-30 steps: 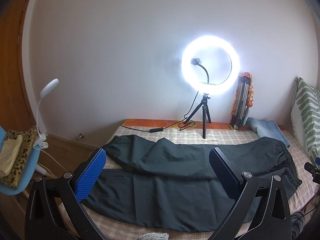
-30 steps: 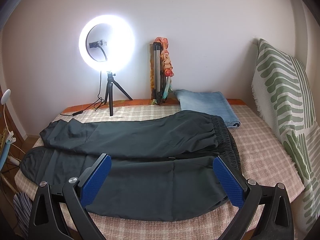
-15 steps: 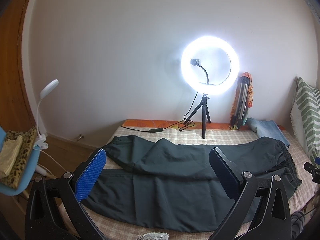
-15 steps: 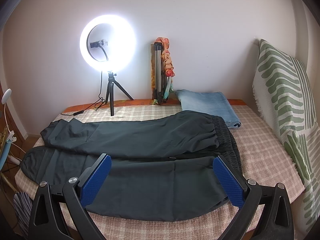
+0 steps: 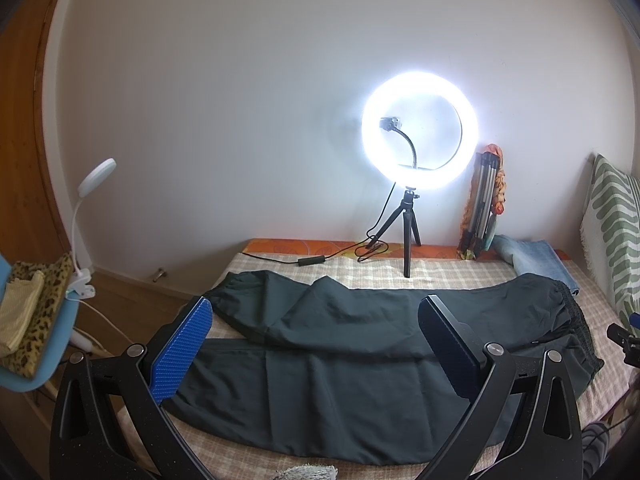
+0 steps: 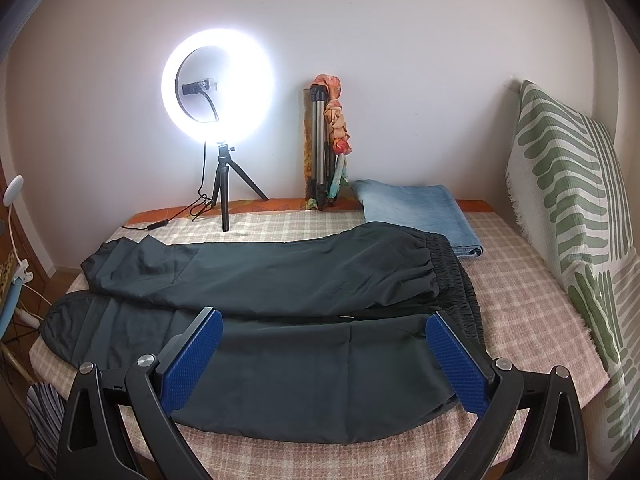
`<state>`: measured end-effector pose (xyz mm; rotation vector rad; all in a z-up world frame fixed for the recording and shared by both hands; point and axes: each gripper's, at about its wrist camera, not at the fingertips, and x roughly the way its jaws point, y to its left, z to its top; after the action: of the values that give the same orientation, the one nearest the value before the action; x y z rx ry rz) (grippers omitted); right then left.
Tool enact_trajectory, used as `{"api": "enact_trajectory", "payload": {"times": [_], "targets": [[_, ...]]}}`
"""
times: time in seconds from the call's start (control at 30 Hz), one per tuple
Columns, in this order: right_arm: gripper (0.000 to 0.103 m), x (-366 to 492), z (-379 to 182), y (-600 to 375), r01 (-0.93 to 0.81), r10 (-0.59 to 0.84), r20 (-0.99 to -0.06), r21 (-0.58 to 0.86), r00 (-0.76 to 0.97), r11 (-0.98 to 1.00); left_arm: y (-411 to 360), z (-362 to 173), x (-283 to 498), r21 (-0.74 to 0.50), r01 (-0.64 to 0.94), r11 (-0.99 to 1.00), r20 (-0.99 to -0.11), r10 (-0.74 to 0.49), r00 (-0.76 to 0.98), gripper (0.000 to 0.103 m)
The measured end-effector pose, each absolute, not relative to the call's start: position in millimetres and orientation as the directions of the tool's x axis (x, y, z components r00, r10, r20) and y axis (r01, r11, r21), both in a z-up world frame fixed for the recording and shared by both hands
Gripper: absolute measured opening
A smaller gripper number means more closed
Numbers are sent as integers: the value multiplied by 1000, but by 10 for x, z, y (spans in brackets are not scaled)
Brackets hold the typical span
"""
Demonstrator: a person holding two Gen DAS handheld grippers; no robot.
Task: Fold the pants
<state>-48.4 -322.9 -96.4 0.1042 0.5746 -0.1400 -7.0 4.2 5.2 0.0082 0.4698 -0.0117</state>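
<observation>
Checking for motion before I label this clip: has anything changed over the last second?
Nothing visibly changed. The left claw and the right claw hang open above the dark pants, which lie untouched on the checked bed cover.

The pants (image 6: 280,304) are showing a dark, greenish charcoal, plain and unpatterned. The bed cover (image 6: 532,320) beneath them is wearing a pink-and-cream check, with an orange strip (image 6: 280,204) running along its far edge. Folded jeans (image 6: 420,212) at the far right corner are showing faded light blue. The pillow (image 6: 568,200) at the right edge is displaying green stripes on white. Both grippers' pads (image 6: 192,360) are showing textured blue on black frames. The ring light (image 6: 218,80) is glowing white.
</observation>
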Motion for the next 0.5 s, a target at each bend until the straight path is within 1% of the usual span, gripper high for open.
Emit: {"api": "enact_trajectory", "payload": {"times": [0.5], "targets": [[103,-435,-979,-3199,155,-100,-554,53,826,986,15,63,-34,13,1,1000,-460,5,888,103]]}}
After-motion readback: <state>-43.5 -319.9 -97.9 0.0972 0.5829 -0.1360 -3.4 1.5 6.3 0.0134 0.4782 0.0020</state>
